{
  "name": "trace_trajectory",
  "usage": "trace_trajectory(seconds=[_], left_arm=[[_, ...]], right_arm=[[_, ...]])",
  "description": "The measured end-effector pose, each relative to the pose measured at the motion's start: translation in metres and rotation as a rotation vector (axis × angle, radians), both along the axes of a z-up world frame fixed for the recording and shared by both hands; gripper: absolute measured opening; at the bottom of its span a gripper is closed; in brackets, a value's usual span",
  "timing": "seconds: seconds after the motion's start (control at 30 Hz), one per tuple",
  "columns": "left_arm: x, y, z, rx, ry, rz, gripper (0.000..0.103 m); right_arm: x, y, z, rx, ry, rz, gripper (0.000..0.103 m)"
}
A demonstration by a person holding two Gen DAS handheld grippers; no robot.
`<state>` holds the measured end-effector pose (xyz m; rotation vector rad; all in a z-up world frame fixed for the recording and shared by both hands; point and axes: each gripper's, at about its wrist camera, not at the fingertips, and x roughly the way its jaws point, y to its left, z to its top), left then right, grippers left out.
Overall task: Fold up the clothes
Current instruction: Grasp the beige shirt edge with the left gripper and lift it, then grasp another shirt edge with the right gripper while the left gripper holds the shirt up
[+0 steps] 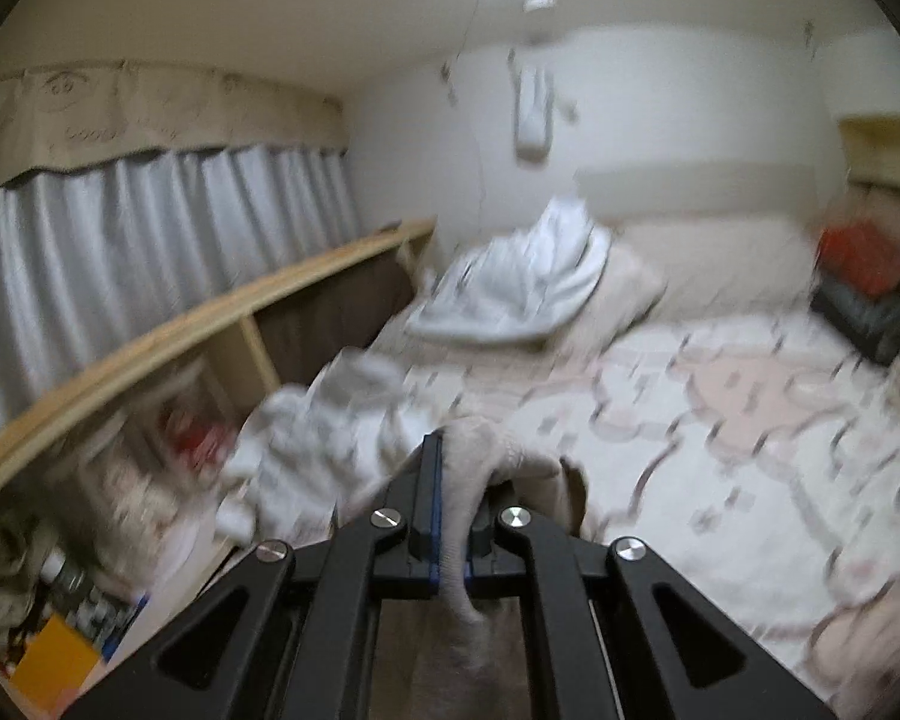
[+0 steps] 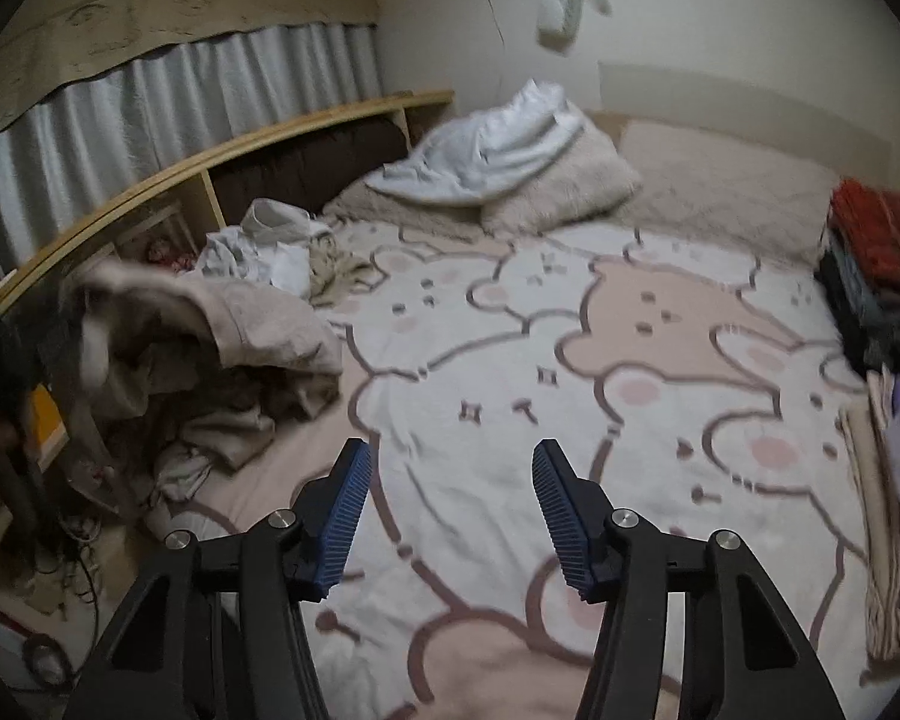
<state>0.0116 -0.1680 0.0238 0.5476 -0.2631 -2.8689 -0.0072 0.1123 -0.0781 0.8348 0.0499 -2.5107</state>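
Between the left gripper's (image 1: 450, 480) blue pads a fold of beige garment (image 1: 492, 462) was pinched tight — the cloth bunched over the fingertips and trailed down between the arms toward the camera. Seen from the right wrist, that same garment (image 2: 258, 324) hung lifted at the left edge of the bed, above a heap of other clothes (image 2: 222, 426). Well to its right, the right gripper (image 2: 450, 510) hovered over the bear-patterned blanket (image 2: 660, 396) with its jaws spread and nothing between them — apart from the garment. A white pile of laundry (image 2: 270, 252) lay near the wooden shelf (image 2: 222, 150).
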Motion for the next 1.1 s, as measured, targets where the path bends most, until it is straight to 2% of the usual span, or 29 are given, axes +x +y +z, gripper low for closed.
trace_trajectory(seconds=[0.07, 0.3, 0.4, 0.57, 0.77, 0.93, 0.97, 1.0, 1.1], left_arm=[[-0.012, 0.008, 0.027, 0.015, 0.026, -0.055, 0.005], [-0.033, 0.05, 0.09, 0.031, 0.063, -0.256, 0.005], [-0.028, 0.067, 0.122, 0.077, 0.097, -0.36, 0.005], [-0.018, 0.097, 0.169, 0.164, 0.133, -0.546, 0.005], [-0.027, 0.12, 0.181, 0.318, 0.064, -0.677, 0.005], [-0.026, 0.141, 0.17, 0.319, 0.028, -0.709, 0.005], [-0.026, 0.144, 0.166, 0.309, 0.023, -0.711, 0.005], [-0.025, 0.147, 0.162, 0.297, 0.018, -0.711, 0.005], [-0.025, 0.146, 0.143, 0.273, 0.003, -0.704, 0.005]], right_arm=[[0.006, -0.007, 0.003, 0.0, 0.066, 0.015, 0.057], [0.023, -0.02, 0.021, -0.017, 0.267, 0.041, 0.057], [0.029, -0.023, 0.025, 0.011, 0.341, 0.033, 0.057], [0.042, -0.012, 0.042, -0.024, 0.455, -0.011, 0.057], [0.047, -0.005, 0.051, 0.047, 0.549, -0.137, 0.057], [0.044, -0.011, 0.035, 0.196, 0.588, -0.21, 0.057], [0.042, -0.011, 0.032, 0.233, 0.592, -0.225, 0.054], [0.039, -0.002, 0.033, 0.233, 0.578, -0.245, 0.035], [0.029, 0.03, 0.042, 0.187, 0.517, -0.303, 0.016]])
